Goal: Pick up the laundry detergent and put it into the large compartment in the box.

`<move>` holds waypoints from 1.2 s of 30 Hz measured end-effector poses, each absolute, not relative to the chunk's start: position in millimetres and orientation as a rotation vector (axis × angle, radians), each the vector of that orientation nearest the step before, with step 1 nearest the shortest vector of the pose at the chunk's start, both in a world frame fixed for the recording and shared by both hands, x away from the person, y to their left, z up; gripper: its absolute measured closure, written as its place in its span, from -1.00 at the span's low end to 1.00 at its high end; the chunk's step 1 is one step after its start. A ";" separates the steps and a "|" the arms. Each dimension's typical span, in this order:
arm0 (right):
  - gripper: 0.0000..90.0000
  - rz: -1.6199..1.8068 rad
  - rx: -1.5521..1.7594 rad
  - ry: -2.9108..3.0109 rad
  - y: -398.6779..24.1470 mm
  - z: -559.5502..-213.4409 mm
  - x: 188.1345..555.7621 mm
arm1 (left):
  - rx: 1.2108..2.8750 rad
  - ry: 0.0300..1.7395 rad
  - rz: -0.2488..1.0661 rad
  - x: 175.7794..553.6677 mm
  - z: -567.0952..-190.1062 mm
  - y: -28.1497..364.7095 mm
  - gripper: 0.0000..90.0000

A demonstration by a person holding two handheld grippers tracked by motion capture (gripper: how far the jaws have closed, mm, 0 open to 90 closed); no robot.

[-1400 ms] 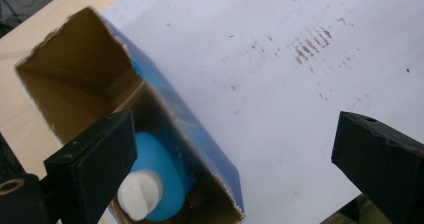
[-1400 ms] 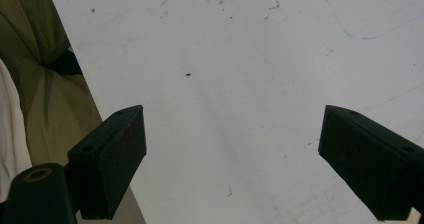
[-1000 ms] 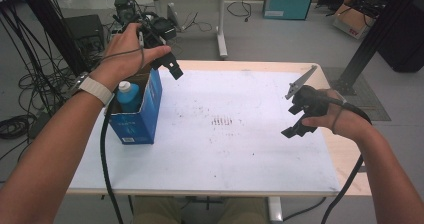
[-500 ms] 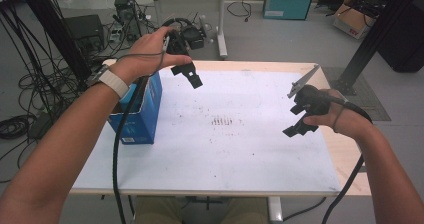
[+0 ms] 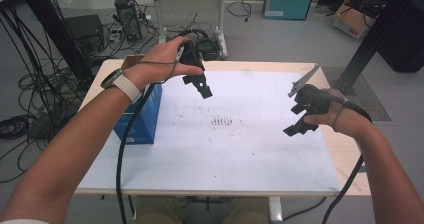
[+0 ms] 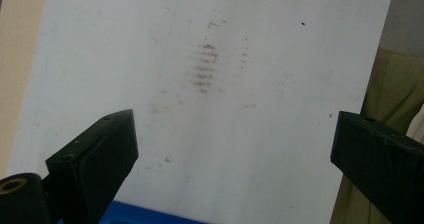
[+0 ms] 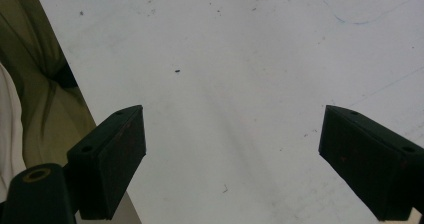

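Blue box (image 5: pixel 137 119) on table's left | left tool (image 5: pixel 200 86) wide, empty | right tool (image 5: pixel 300 119) wide, empty

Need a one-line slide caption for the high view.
Left gripper open beside blue box; right gripper open above the white table.
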State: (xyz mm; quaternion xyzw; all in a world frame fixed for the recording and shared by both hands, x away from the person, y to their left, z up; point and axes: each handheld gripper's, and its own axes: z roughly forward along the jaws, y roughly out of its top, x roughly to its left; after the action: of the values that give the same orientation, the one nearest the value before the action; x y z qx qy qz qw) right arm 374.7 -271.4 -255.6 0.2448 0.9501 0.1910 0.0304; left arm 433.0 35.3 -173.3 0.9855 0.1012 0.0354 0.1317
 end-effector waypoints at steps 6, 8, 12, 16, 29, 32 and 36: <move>-0.74 0.583 0.755 2.932 -270.4 -256.3 375.6 | 2.861 0.263 0.099 430.6 -179.4 29.2 -0.87; -0.74 0.583 0.755 2.931 -270.1 -255.7 375.4 | 2.855 0.259 0.095 430.6 -178.9 28.7 -0.88; -0.74 0.589 0.754 2.925 -269.4 -253.0 374.2 | 2.859 0.245 0.094 429.7 -179.3 27.6 -0.88; -0.74 0.588 0.756 2.921 -269.7 -252.0 372.3 | 2.849 0.237 0.096 428.3 -179.4 26.3 -0.88; -0.74 0.586 0.766 2.915 -273.6 -251.6 369.9 | 2.839 0.256 0.112 426.5 -179.5 24.9 -0.87; -0.75 0.581 0.768 2.915 -273.6 -251.6 369.9 | 2.838 0.254 0.114 425.6 -179.0 24.9 -0.87; -0.75 0.588 0.767 2.916 -272.9 -252.4 369.3 | 2.840 0.258 0.116 426.0 -179.7 25.1 -0.87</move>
State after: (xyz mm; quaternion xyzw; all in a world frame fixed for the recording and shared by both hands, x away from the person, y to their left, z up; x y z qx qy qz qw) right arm 369.3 -272.9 -252.4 0.2496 0.9486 0.1912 0.0350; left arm 426.0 25.1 -179.7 0.9848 0.0896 0.0401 0.1432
